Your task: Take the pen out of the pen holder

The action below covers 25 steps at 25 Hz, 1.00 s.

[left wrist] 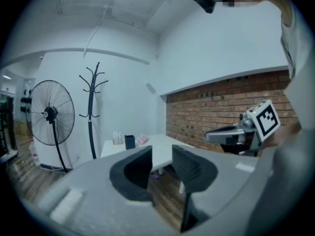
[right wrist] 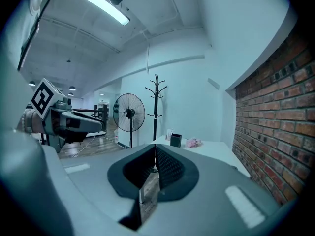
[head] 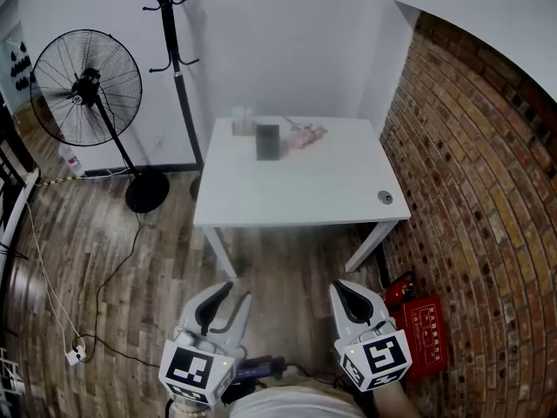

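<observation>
- A person holds two grippers low and side by side at the body. Both point forward, close to level, toward a white tabletop that stands well apart from them.
- The left gripper has its jaws standing wide with nothing between them. Its own view shows only wood floor and the tabletop's near edge through the gap.
- The right gripper has its jaws pressed together, tip to tip, and is empty.
- The marker cube on each gripper faces up toward the head camera, and the two grippers are level with each other without touching.
- The dark pen holder stands upright near the tabletop's far edge, left of centre. A pen inside it is too small to make out.
- Just right of the pen holder lies a pink bundle, and a pale clear item sits behind it to the left.
- Open white surface runs from the pen holder to the near edge, and a strip of wood floor separates that edge from the grippers.
- The tabletop's far side meets a white wall, and its right side runs close to a brick wall.
- To the left stand a coat rack and a standing fan, both clear of the tabletop.
- A red box lies on the floor by the brick wall, just beside the right gripper.
</observation>
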Available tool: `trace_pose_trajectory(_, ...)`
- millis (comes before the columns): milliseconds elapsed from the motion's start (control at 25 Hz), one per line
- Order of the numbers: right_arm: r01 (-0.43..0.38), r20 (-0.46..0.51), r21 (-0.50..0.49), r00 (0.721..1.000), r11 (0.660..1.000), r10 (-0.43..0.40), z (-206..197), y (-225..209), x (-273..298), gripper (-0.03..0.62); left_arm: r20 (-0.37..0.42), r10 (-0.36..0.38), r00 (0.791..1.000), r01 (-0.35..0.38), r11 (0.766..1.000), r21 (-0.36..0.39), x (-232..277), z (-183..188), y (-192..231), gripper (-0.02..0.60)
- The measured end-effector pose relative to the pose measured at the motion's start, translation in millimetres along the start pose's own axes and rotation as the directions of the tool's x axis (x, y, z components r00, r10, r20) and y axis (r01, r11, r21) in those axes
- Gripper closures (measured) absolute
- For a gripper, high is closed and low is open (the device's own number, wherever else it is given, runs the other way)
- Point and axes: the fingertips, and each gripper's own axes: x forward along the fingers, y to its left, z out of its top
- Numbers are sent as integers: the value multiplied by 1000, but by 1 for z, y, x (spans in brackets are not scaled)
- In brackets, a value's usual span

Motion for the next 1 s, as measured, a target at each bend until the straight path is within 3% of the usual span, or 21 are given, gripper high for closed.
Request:
trace_pose_trajectory(680,-39,4,-6,999,999,39,-12,-22,-22,589,26,65,998,-65,998,-5,-2,9,-30,468)
trace_pose_trajectory(1000,-28,16,-1,999,1000,28,-20,-32,-35,589,51,56,997,-57,998,22,6,8,-47,468)
